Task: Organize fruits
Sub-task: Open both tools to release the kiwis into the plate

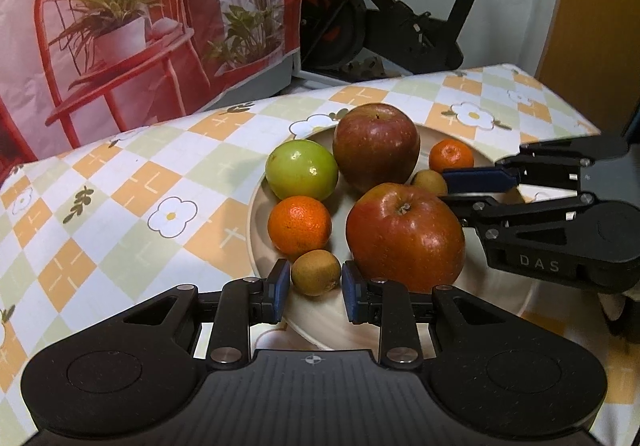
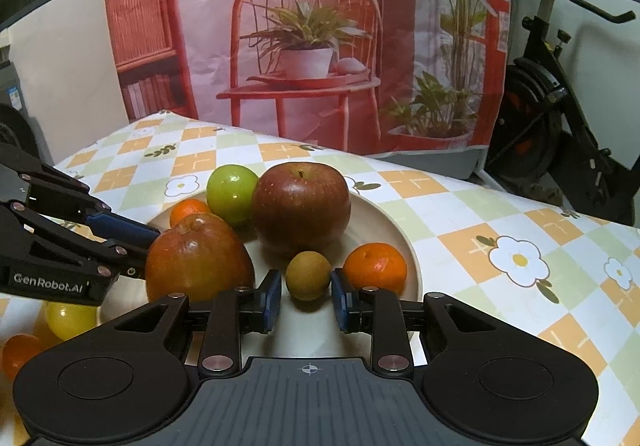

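Seven fruits are gathered on a round, pale, smooth plate [image 1: 260, 221] set on a desk [image 1: 120, 185] covered with a checked cloth of orange, green and white diamonds printed with daisies. Two glossy red apples are seen: a darker one [image 1: 376, 145] at the back and a redder one [image 1: 404, 236] nearer the left wrist camera. A shiny green apple [image 1: 302, 169] lies just beside the back apple. Two dimpled mandarins are present, one [image 1: 299, 226] below the green apple and a smaller one [image 1: 451, 155] at the far rim. Two small, dull brown kiwis complete the set: one [image 1: 316, 272] lies between the left gripper's [image 1: 315, 292] blue-padded fingers, which are spread apart and not touching it; the other [image 2: 308, 274] lies likewise between the right gripper's [image 2: 306, 296] parted fingers, with gaps on both sides. Both grippers are held low over the plate rim, from opposite sides, with the redder apple between them. Off the plate, in the right wrist view, a yellow fruit [image 2: 70, 320] and an orange one [image 2: 20, 354] are seen, partly hidden by the left gripper. A printed backdrop [image 2: 304, 37] of a red chair and potted plants hangs behind the desk, beside a black exercise bike [image 1: 400, 17].
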Motion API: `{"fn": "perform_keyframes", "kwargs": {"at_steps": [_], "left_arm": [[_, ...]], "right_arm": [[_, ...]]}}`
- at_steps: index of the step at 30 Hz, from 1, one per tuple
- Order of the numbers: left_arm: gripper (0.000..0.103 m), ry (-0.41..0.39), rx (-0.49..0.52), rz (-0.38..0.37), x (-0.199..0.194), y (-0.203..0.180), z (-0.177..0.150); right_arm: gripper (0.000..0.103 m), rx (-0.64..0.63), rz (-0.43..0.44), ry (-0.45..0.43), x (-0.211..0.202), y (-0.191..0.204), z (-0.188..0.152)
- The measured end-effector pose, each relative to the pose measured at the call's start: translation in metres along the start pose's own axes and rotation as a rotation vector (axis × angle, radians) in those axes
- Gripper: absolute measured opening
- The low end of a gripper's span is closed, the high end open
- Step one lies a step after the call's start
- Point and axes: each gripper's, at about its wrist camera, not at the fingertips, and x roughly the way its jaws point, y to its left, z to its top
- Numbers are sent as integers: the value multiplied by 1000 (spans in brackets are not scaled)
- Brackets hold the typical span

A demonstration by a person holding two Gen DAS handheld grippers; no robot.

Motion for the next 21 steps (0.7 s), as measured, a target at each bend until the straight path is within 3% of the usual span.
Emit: {"fn": "perform_keyframes", "kwargs": {"at_steps": [7,15,21], "left_arm": [[40,-53,-25,-6,-24,1,-3],[40,-116,-79,-9,-63,8,-14],[40,-110,-107,-19,-86,14,-32]], "right_arm": [[29,65,-10,-47,-27,1,-10],[31,163,-14,-95,-66,7,-33],[31,195,10,-120,-88,23,-46]]}}
